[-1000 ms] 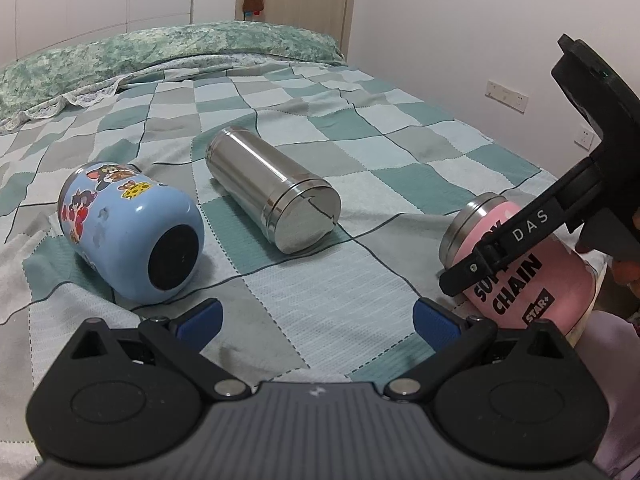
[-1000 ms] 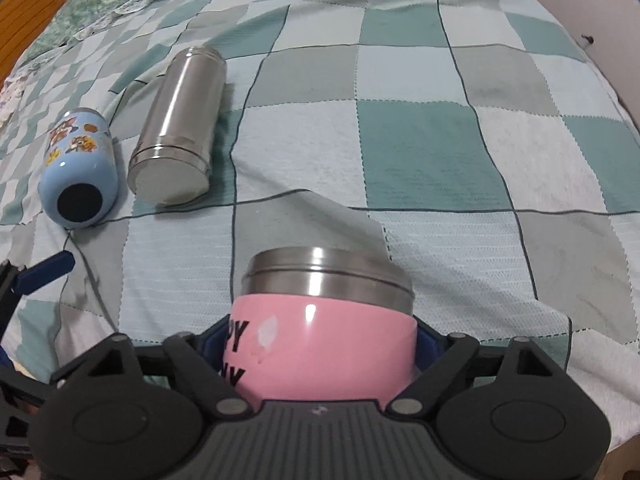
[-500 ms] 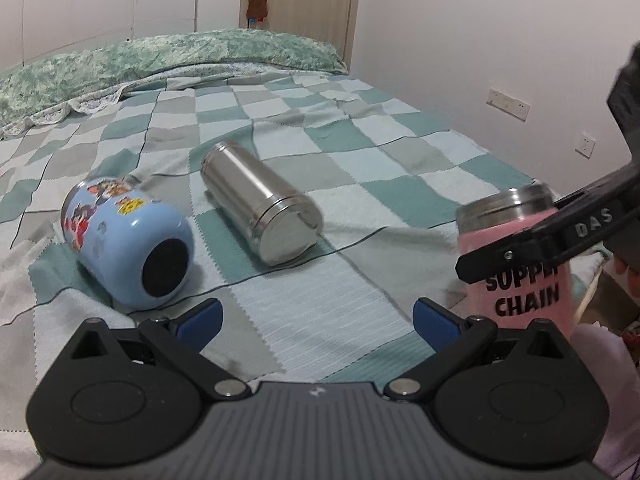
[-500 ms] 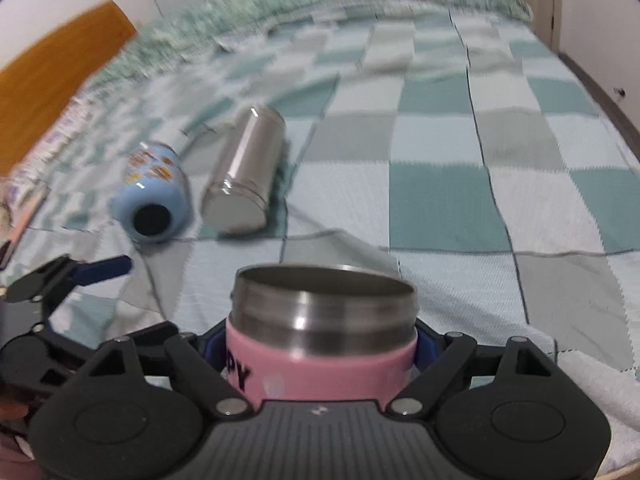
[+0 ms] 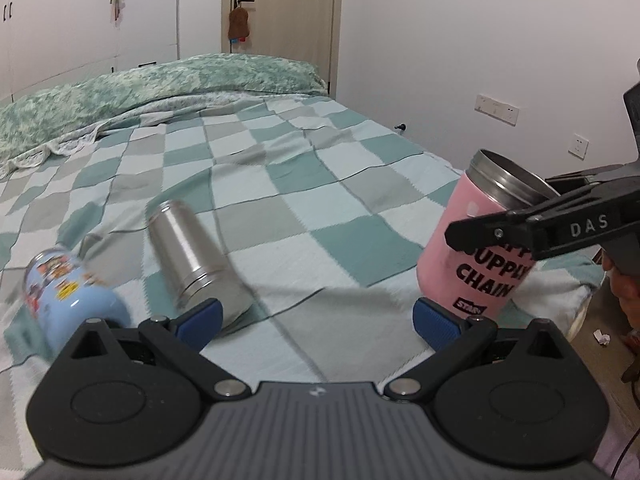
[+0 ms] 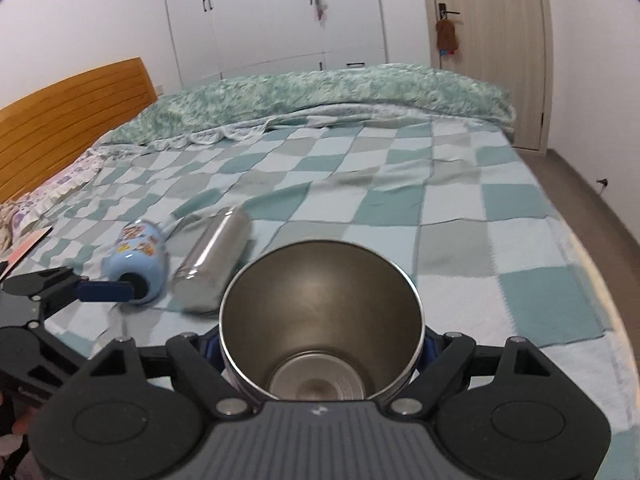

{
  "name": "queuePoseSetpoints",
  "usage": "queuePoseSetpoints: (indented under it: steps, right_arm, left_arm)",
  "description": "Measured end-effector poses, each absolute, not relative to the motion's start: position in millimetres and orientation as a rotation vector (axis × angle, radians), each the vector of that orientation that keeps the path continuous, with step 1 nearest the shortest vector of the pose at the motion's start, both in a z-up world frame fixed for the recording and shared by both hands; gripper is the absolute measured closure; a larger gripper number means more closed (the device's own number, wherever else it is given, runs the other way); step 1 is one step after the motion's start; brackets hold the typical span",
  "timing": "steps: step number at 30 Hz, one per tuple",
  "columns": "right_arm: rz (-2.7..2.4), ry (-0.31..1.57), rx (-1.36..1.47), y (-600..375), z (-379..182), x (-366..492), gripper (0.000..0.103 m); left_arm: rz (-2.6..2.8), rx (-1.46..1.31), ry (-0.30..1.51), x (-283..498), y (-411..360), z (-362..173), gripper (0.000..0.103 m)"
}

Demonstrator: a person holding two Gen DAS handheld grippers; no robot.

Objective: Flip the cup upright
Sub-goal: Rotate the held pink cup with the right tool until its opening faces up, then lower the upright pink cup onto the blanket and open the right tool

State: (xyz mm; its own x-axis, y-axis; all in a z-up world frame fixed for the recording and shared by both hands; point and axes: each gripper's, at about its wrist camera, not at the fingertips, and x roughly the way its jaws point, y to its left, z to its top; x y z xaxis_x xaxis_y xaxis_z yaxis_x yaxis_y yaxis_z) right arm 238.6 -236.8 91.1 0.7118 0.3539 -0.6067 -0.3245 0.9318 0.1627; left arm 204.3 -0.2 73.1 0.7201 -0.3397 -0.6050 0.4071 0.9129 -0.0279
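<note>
My right gripper (image 6: 322,340) is shut on a pink cup (image 5: 476,256) with a steel rim and black lettering. The cup is tilted, mouth up, near the bed's right edge, and I look into its steel inside (image 6: 320,320) in the right wrist view. One right finger (image 5: 520,228) crosses its side in the left wrist view. A steel cup (image 5: 196,264) and a light blue sticker cup (image 5: 68,296) lie on their sides on the checked bedspread (image 5: 304,208). My left gripper (image 5: 316,316) is open and empty, above the bedspread between the steel cup and the pink cup.
A green patterned quilt (image 5: 152,92) is bunched at the far end of the bed. A wooden headboard (image 6: 68,120) stands at the left. The bed's right edge (image 5: 576,300) drops to the floor beside a white wall with sockets (image 5: 496,110).
The right gripper has turned the pink cup from lying on its side to mouth up, and tilted back so its inside shows. The left gripper has lifted its view and stayed open.
</note>
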Motion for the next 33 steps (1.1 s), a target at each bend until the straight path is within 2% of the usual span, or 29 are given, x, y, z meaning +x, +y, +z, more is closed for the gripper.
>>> queuePoseSetpoints:
  steps: [15,33]
  right_arm:
    - [0.269,0.666,-0.052,-268.7,68.3,305.1,0.019]
    - [0.259,0.651,-0.114,-259.3,42.5,310.7,0.019]
  left_arm:
    - [-0.474,0.122,0.663,258.0,-45.5,50.6,0.0]
    - [-0.482,0.14,0.668,266.0,-50.6,43.7,0.0]
